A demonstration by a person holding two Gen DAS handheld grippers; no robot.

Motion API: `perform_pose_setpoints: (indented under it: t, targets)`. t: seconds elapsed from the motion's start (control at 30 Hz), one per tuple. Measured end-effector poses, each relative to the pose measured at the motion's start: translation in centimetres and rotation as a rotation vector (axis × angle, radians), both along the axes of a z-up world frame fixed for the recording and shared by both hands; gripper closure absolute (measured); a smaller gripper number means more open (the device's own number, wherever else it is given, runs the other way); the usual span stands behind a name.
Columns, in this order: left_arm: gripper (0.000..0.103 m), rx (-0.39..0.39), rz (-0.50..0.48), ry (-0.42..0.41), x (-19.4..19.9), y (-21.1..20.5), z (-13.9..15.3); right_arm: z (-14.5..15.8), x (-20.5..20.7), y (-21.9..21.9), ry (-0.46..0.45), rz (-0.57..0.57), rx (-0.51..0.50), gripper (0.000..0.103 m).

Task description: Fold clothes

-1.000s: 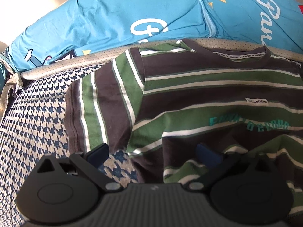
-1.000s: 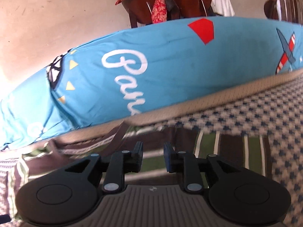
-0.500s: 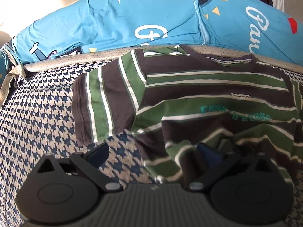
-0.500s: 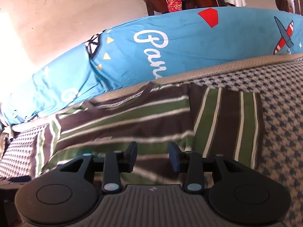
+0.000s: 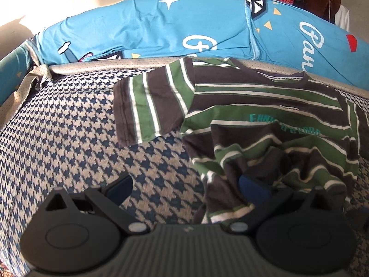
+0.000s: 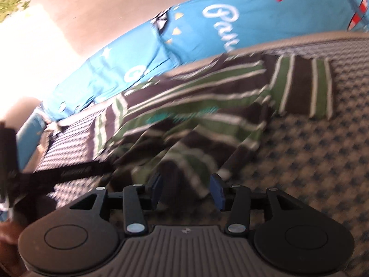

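The brown, green and white striped cotton T-shirt (image 5: 265, 106) lies face up on the blue-and-beige houndstooth bed cover (image 5: 69, 138), collar toward the turquoise printed pillow (image 5: 150, 30) at the far edge. Both short sleeves are spread flat to the sides; this placement exposes the side seams for folding. The lower hem is bunched into loose folds near the grippers, so the body is not yet flat.

The left gripper (image 5: 186, 189) has its fingers wide apart. One blue pad (image 5: 251, 188) sits against the crumpled hem; the other hangs over bare cover, so nothing is clamped.

The right gripper (image 6: 188, 190) has just been opening. Its fingers stand apart with rumpled hem cloth in front of the gap; the blurred view suggests the pads are not pressing on it, probably a release after arranging.

Judgement: the step in hand is laying out; the hem requires smoothing before the first fold.
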State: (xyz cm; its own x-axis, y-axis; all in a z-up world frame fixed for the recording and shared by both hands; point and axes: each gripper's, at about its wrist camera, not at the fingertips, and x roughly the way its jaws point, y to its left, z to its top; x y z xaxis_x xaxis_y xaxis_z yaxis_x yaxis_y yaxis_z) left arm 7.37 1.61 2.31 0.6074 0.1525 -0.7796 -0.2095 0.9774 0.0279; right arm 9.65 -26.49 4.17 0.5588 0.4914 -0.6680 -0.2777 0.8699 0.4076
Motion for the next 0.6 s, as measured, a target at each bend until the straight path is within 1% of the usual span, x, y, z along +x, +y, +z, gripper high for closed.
perform_pose_setpoints:
  t: [0.07, 0.17, 0.27, 0.47, 0.53, 0.6]
  targets:
    - [0.0, -0.011, 0.02, 0.0, -0.3, 0.5, 0.0, -0.5, -0.8, 0.7, 0.023, 0.031, 0.016, 0.057]
    - [0.0, -0.023, 0.049, 0.006, -0.4, 1.2, 0.0, -1.5, -1.2, 1.8, 0.078, 0.071, 0.067, 0.055]
    - [0.0, -0.046, 0.062, 0.008, -0.4, 1.6, 0.1, -2.3, -1.1, 2.8, 0.118, 0.072, 0.115, 0.052]
    - [0.0, -0.057, 0.067, 0.025, -0.1, 1.8, 0.0, -3.9, -0.4, 4.3, 0.154, -0.006, 0.163, 0.05]
    - [0.0, -0.053, 0.063, 0.029, 0.0, 1.7, -0.1, -4.1, -0.2, 4.6, 0.154, -0.025, 0.177, 0.05]
    - [0.0, -0.052, 0.062, 0.032, 0.1, 1.6, -0.1, -4.1, -0.1, 5.1, 0.128, -0.028, 0.161, 0.05]
